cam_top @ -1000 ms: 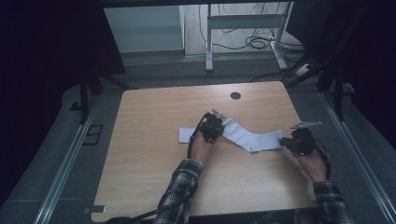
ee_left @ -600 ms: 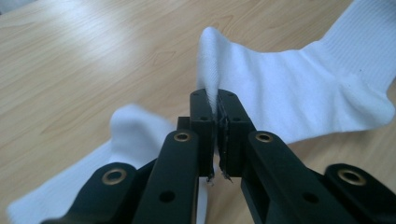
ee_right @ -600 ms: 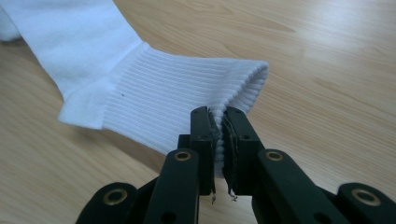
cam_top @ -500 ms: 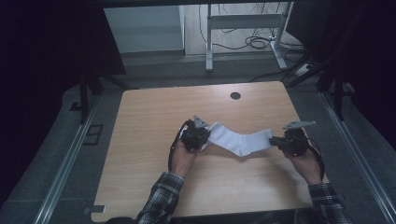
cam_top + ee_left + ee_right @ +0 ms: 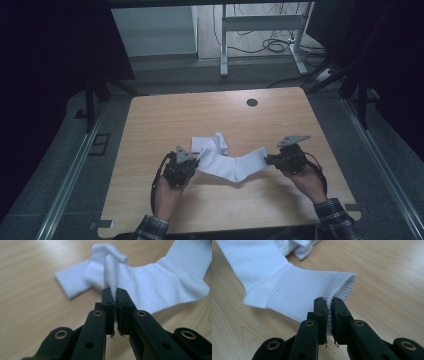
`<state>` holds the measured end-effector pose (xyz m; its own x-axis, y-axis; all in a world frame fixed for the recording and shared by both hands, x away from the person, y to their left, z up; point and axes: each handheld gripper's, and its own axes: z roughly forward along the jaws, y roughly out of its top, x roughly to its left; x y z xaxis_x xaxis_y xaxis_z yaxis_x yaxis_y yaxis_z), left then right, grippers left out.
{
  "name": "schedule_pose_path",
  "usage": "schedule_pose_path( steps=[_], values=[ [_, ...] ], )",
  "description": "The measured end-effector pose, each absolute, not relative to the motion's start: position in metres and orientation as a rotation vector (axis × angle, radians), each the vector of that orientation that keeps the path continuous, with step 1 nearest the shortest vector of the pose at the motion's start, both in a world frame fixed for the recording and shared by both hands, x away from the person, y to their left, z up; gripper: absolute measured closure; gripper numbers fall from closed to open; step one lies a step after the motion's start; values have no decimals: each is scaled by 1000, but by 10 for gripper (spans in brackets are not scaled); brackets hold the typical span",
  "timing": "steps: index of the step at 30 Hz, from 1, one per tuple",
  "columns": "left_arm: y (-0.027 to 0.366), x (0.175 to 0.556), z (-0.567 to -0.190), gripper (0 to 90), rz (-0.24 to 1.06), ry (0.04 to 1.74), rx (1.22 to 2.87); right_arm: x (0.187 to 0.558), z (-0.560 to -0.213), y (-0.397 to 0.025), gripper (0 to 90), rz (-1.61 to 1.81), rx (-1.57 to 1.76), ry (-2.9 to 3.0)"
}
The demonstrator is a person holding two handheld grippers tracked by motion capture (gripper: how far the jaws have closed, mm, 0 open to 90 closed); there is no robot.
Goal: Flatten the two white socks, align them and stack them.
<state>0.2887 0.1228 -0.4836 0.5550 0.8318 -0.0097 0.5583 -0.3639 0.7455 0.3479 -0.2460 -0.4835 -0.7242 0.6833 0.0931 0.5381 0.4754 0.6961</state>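
Our left claw (image 5: 192, 161) is clenched on the toe end of the white sock (image 5: 231, 164), which sags between our hands above the worktop (image 5: 165, 115); a second sock (image 5: 212, 143) lies just behind, and our right claw (image 5: 270, 159) pinches the ribbed cuff.

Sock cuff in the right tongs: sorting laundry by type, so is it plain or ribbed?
Ribbed, plain white cuff; clearest in the right gripper view.
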Motion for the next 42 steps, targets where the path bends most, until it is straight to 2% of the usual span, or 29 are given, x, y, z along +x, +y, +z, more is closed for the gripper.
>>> schedule_pose_path(
  steps=[9,12,15,19,26,38,42],
  values=[
    [136,271,-513,843,459,1183,2116,350,-506,-222,806,973,1032,2620],
    [139,273,-523,766,437,1226,2121,351,-513,-221,757,933,1026,2641],
    [144,279,-515,663,435,1237,2072,353,-510,-225,698,960,1043,2616],
    [142,294,-500,616,448,1222,2050,355,-502,-237,658,1007,1074,2558],
    [115,332,-494,609,393,1189,2068,363,-507,-263,624,973,1132,2512],
    [87,374,-517,545,397,1250,2142,369,-520,-287,556,888,1133,2462],
    [81,382,-524,586,403,1251,2193,369,-525,-290,537,866,1120,2465]
  ],
)
